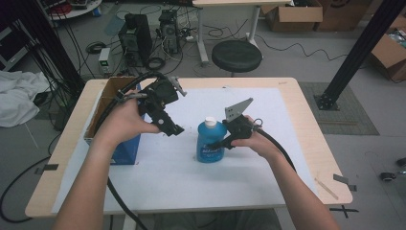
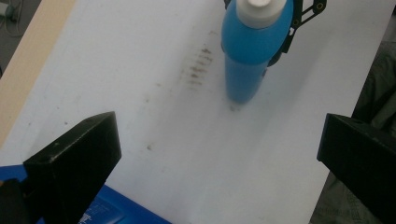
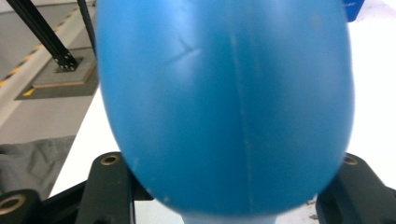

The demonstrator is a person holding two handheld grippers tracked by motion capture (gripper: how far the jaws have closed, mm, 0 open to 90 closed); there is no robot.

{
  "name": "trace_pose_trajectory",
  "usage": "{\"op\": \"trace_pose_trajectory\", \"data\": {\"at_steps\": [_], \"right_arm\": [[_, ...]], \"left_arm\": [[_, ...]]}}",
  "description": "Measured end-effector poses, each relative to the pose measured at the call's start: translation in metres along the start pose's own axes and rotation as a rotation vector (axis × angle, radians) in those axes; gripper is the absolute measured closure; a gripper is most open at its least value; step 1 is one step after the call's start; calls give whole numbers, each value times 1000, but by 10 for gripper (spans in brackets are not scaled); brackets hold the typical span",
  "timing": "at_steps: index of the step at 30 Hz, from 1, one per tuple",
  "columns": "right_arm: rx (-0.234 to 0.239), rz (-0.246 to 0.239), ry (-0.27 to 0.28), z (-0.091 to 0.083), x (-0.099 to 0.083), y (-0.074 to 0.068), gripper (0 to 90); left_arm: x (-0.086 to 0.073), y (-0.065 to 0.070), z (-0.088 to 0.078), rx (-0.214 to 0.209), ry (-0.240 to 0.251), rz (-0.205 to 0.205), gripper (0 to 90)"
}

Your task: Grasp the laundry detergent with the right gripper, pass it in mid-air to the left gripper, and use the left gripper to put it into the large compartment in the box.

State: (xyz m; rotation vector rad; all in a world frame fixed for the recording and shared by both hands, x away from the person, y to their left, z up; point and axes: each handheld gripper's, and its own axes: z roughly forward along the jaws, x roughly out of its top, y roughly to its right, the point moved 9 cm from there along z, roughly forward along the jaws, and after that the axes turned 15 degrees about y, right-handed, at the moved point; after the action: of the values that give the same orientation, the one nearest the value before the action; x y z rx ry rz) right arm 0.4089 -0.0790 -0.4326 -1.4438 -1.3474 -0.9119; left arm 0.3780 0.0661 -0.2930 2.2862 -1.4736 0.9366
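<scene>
We see table [image 1: 306,139], white sheet on top, as work surface. Box [image 1: 107,103] sits at left edge, open side up, likely to receive things. Bottle [image 1: 210,141] stands upright mid-sheet, cap up, so side grip works. Right gripper [image 1: 221,142] comes from bottle's right, jaws clamped on blue body; in right gripper view bottle [image 3: 224,107] sits between them. We judge grip set for lift. Left gripper [image 1: 167,122] hovers beside box, jaws spread wide, empty, aimed at bottle [image 2: 254,51], ready to assist.

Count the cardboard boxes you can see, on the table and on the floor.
3. One open box sits at the table's left edge beside the left hand; one lies on the floor beyond the table; one at the far right. Others may be hidden.
</scene>
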Motion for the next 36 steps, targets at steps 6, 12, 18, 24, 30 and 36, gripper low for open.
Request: {"op": "trace_pose_trajectory", "data": {"at_steps": [6,12,18,24,30,36], "right_arm": [[-7,-9,-16,1,2,0,451],[1,-24,-53,-1,14,-2,454],[34,-41,-68,-4,44,-10,458],[43,-55,-85,-5,62,-13,458],[54,-56,-86,-6,74,-16,458],[63,-63,-91,-4,79,-19,458]], "left_arm": [[1,1,-1,-10,-8,14,1],[6,2,-2,-32,-4,21,1],[18,5,-1,-69,-5,41,1],[29,7,-1,-102,-3,55,1],[41,9,2,-126,-14,77,1],[48,11,8,-151,-35,94,1]]}}
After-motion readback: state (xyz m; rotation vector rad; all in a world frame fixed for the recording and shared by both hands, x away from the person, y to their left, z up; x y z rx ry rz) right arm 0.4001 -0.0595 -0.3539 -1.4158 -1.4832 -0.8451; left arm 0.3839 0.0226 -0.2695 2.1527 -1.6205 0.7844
